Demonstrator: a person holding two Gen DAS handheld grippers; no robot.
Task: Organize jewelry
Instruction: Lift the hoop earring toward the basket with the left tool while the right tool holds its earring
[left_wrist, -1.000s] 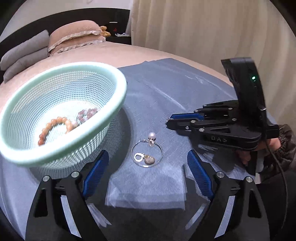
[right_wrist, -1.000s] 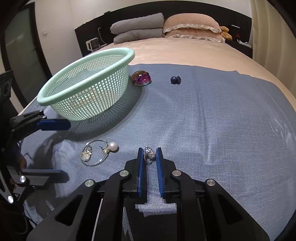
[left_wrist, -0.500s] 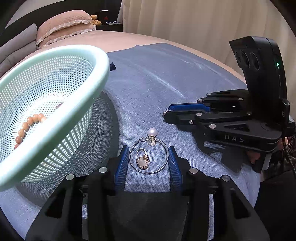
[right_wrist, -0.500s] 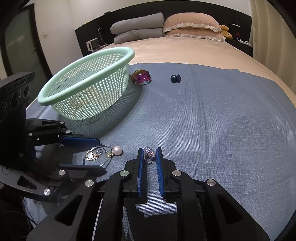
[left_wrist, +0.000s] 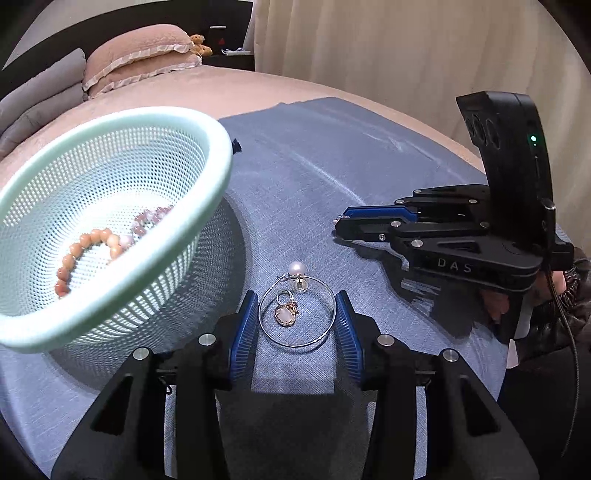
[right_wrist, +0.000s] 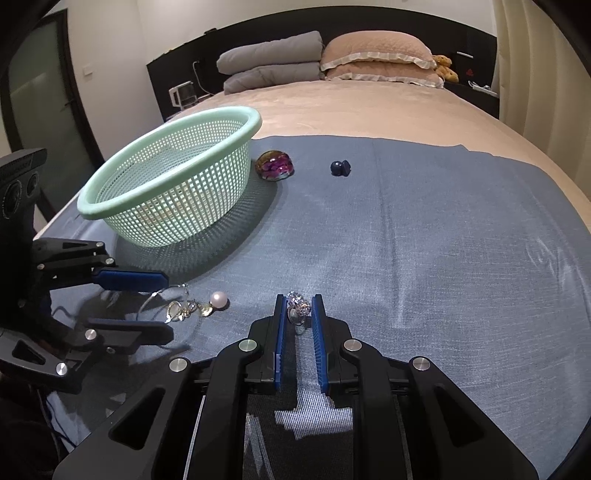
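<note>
A silver hoop with a pearl earring and a gold pendant lies on the blue cloth. My left gripper is open with its fingers on either side of the hoop, close to it; the cluster also shows in the right wrist view. My right gripper is shut on a sparkly ring and holds it low over the cloth. The mint basket at the left holds an orange bead bracelet and a pink one.
In the right wrist view the basket stands at the left on the cloth, with a purple glass piece and a dark blue piece beyond it. Pillows lie at the bed's head. Curtains hang at the right.
My left gripper closed from wide open to a narrower gap around the hoop and came down over it. The right gripper stayed still with the ring.
</note>
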